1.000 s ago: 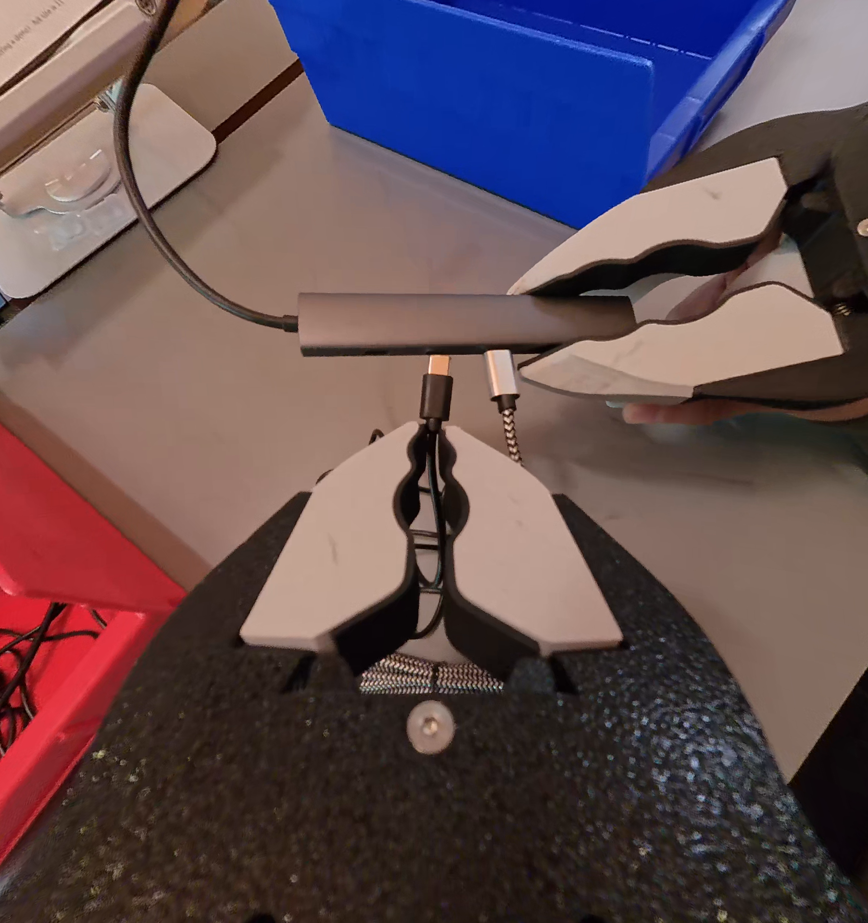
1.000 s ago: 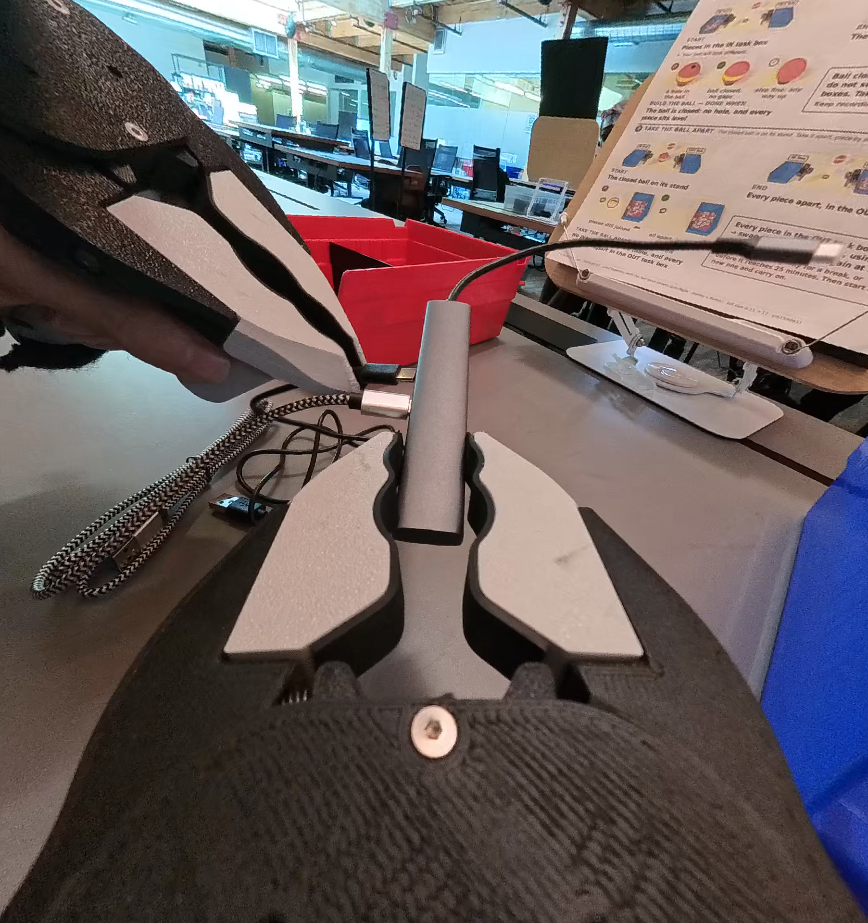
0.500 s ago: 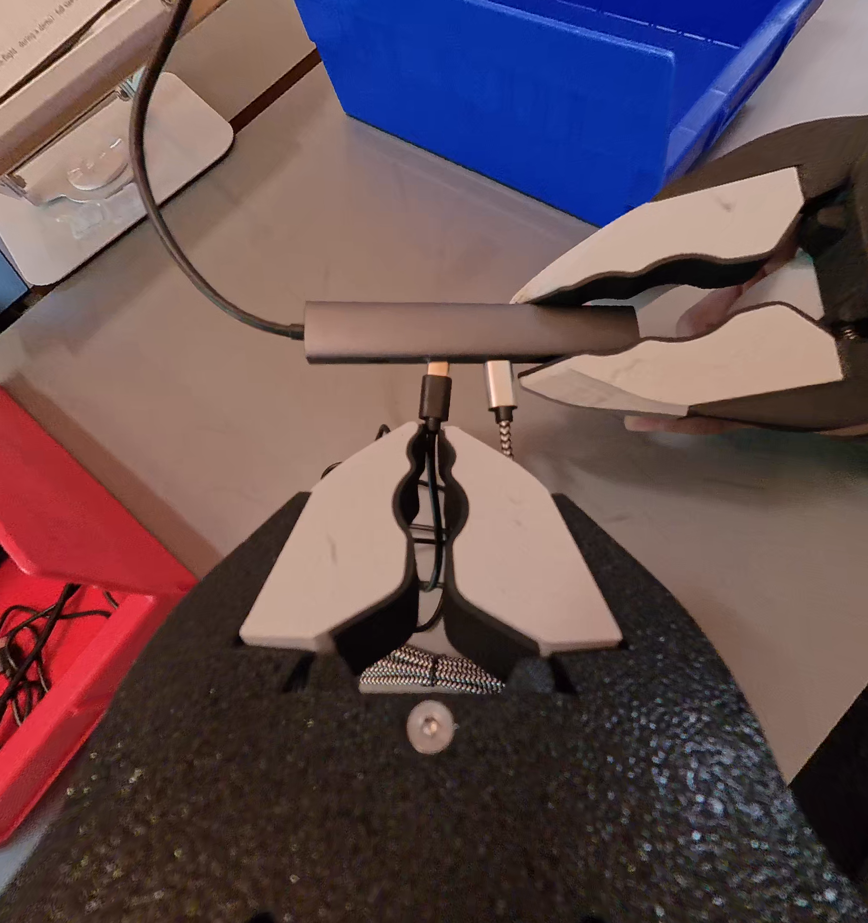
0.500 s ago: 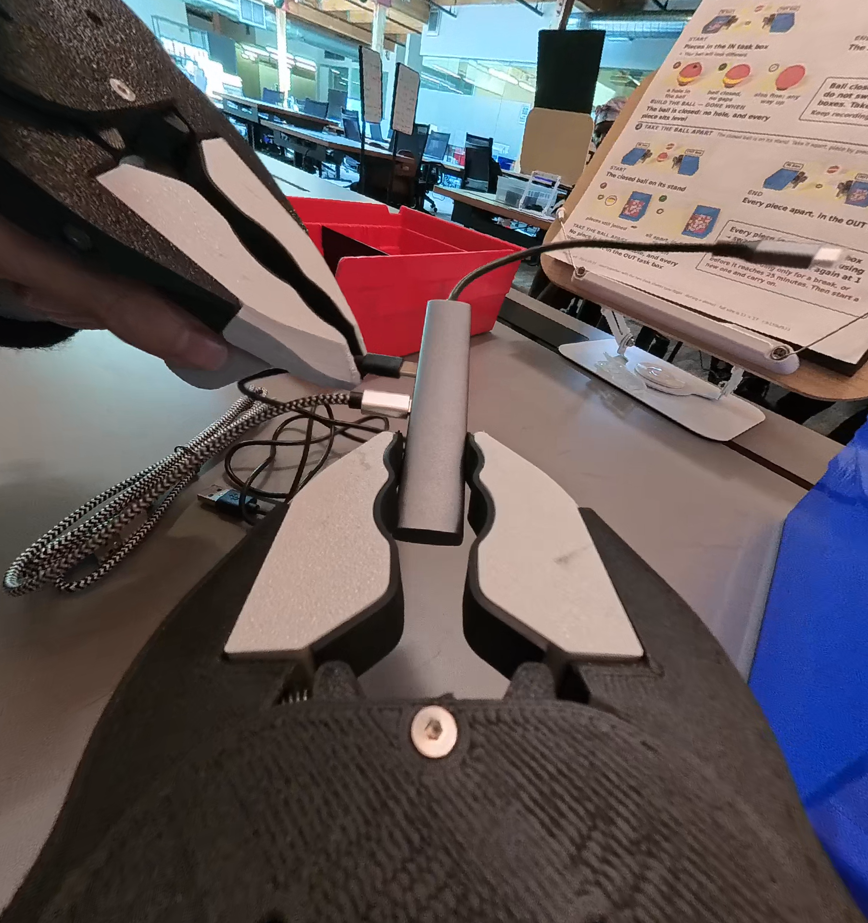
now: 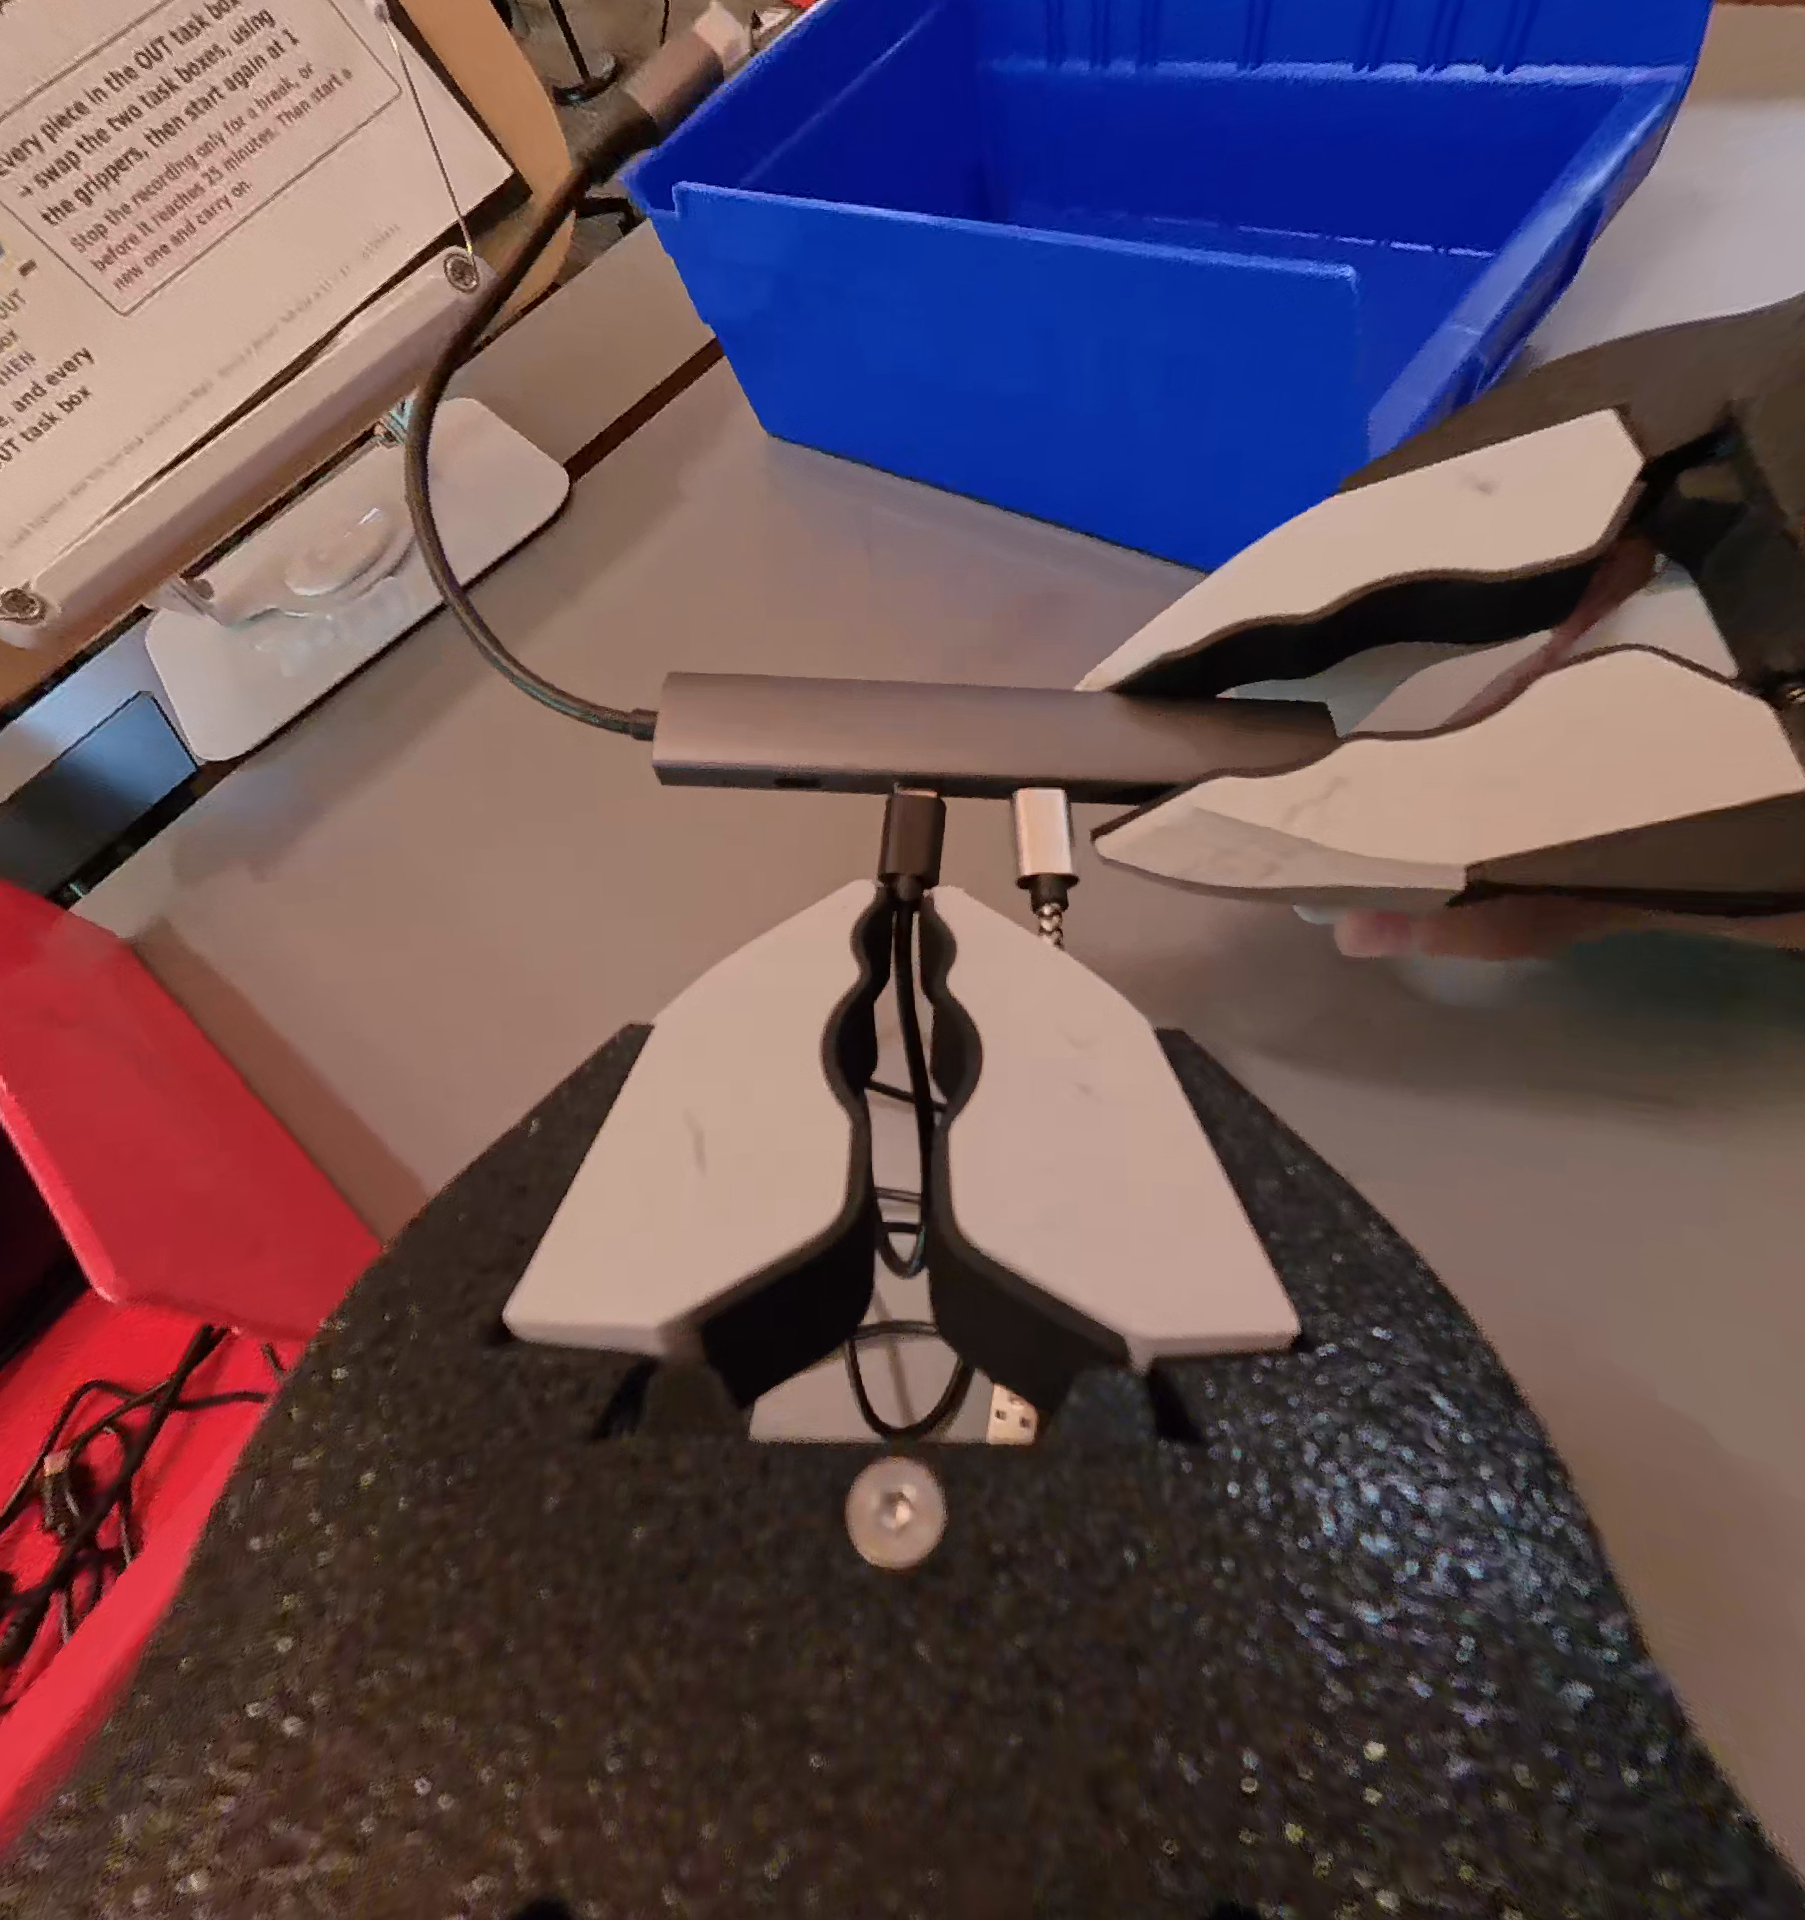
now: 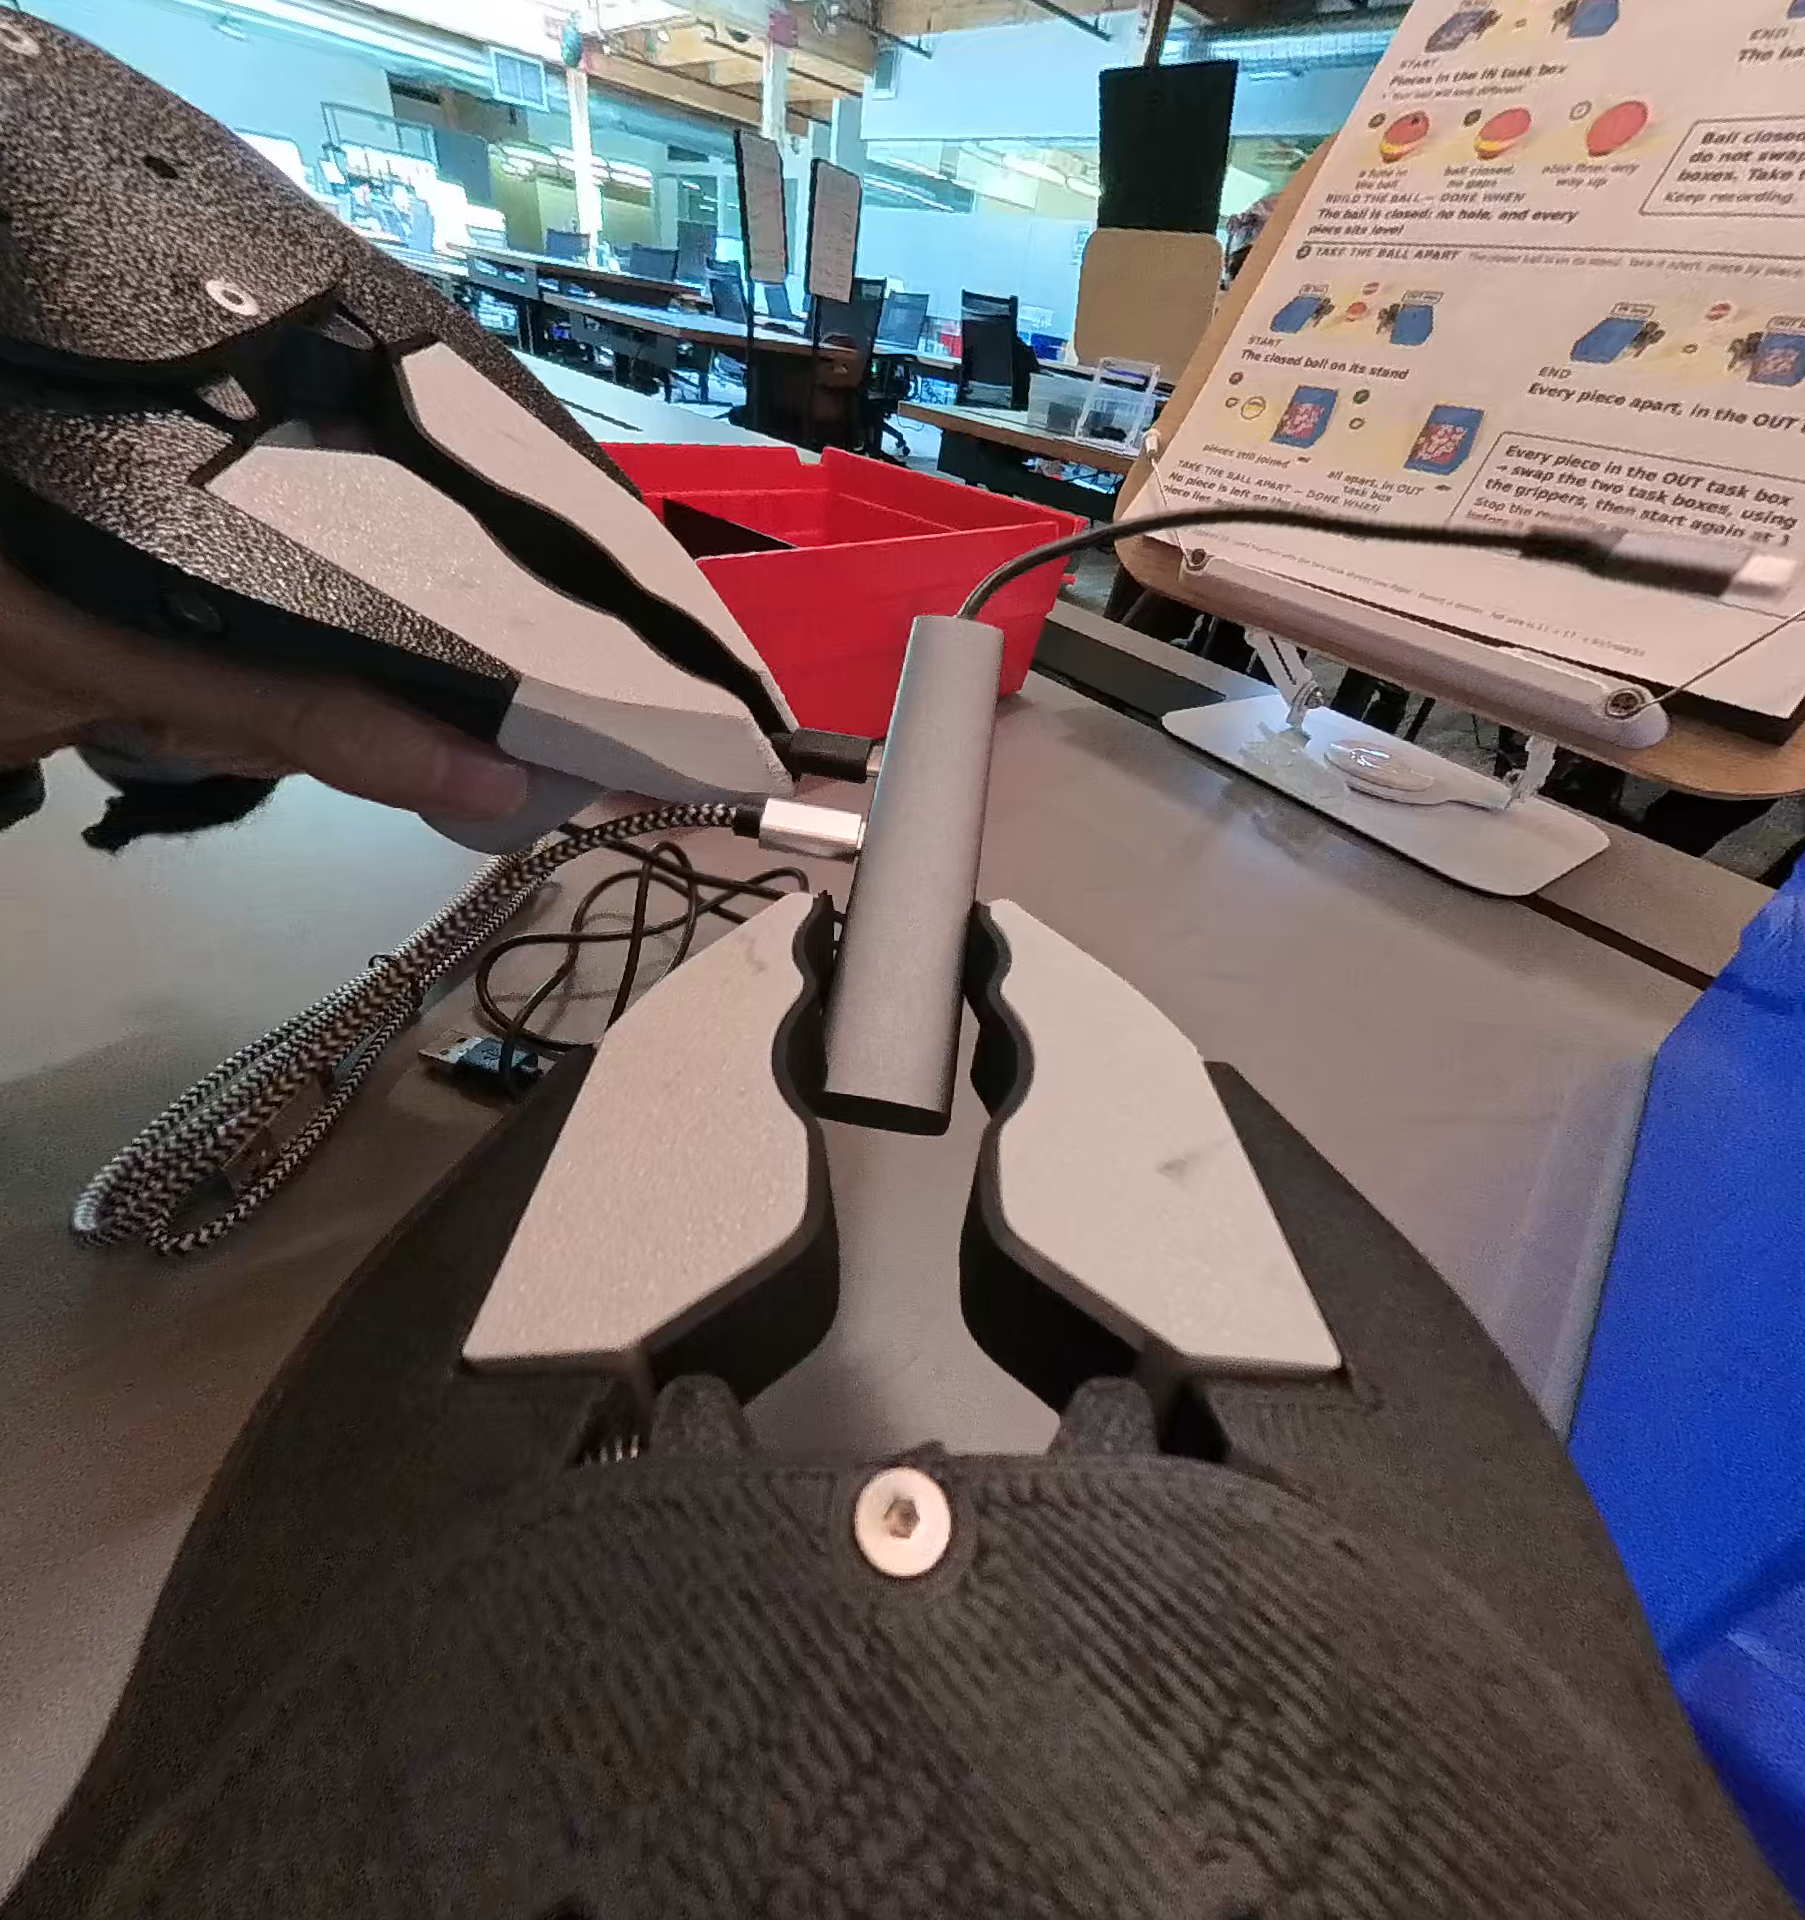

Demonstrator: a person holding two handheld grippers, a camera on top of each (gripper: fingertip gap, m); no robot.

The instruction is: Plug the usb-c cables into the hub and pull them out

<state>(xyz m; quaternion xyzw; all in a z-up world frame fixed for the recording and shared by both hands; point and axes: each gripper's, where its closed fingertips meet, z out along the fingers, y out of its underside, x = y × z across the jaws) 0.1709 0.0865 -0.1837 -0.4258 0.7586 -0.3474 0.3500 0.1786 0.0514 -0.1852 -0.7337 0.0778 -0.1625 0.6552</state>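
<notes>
Right gripper (image 6: 898, 997): clenched on the near end of the grey hub (image 6: 913, 862), held above the bench (image 6: 1293, 987). Left gripper (image 5: 903, 914): clamped on the black cable (image 5: 913, 831), plug seated in the hub just ahead of its tips. Braided cable (image 5: 1041, 836): plugged in just beside.

even, fairly bright indoor light, warmer in the left wrist view. soft glare on the grey bench (image 6: 1293, 966). the red bin (image 5: 98, 1143) and lower edges are motion-blurred; straight lines bow at the edges. the far hall in the right wrist view is soft.

An open-plan office or lab hall: rows of desks with monitors (image 6: 836, 234) and office chairs (image 6: 991, 348) stretch far beyond the jaws. Nearer, a grey bench (image 6: 1293, 935) carries a red bin (image 6: 877, 592), a blue bin (image 5: 1085, 353) and a propped instruction sheet (image 6: 1563, 312).
</notes>
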